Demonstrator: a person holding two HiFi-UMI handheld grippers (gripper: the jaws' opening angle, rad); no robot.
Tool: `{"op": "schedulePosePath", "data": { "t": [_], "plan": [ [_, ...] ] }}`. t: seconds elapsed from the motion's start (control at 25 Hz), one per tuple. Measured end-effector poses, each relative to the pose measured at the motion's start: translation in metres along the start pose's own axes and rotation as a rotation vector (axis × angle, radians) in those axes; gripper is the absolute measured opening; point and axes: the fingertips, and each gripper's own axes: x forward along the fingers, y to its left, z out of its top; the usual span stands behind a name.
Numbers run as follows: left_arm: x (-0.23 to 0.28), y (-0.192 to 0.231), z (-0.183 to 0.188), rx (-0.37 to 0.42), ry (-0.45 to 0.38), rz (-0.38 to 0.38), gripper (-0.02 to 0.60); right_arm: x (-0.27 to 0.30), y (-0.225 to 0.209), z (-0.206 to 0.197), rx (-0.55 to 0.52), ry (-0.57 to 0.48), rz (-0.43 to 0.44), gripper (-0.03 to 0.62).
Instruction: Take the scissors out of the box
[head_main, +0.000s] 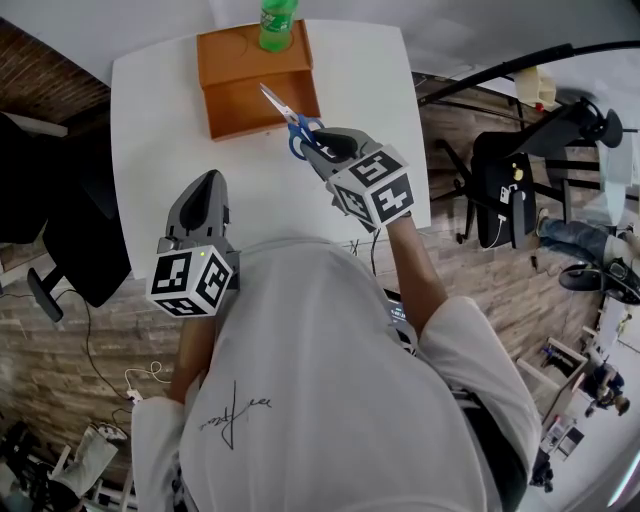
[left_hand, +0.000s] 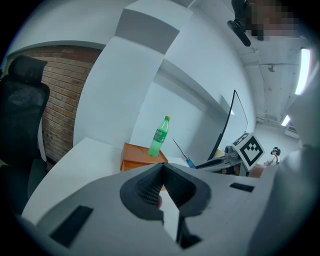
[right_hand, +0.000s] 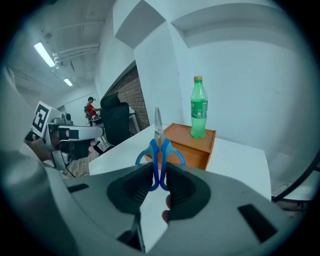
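Right tongs (head_main: 315, 143) nose-down, tight on scissors (head_main: 283, 110)

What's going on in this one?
A person at a white table holds a tool in each hand. The right tool is shut on the blue handles of the scissors, holding them in the air, outside the orange box. The left tool is shut and empty. A green bottle stands on the box.

Green bottle (head_main: 277, 22) (upright) stands at table's (head_main: 160, 150) far edge.
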Motion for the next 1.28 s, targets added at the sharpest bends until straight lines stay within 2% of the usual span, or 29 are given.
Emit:
{"op": "schedulePosePath", "data": {
  "t": [0.2,0.44,0.8,1.28],
  "plan": [
    [0.000,0.000,0.001,0.001,-0.001,-0.001,0.008,-0.007,0.001,0.006,0.009,-0.045,-0.014,0.091],
    [-0.002,0.000,0.000,-0.002,-0.003,0.001,0.008,-0.015,0.006,0.005,0.066,-0.082,0.021,0.091],
    [-0.003,0.002,0.002,0.003,-0.008,-0.004,0.008,-0.028,0.005,0.008,0.066,-0.116,0.023,0.091],
    [-0.001,0.003,0.000,0.007,0.002,-0.007,0.008,-0.038,0.001,0.007,0.064,-0.115,0.024,0.091]
  ]
}}
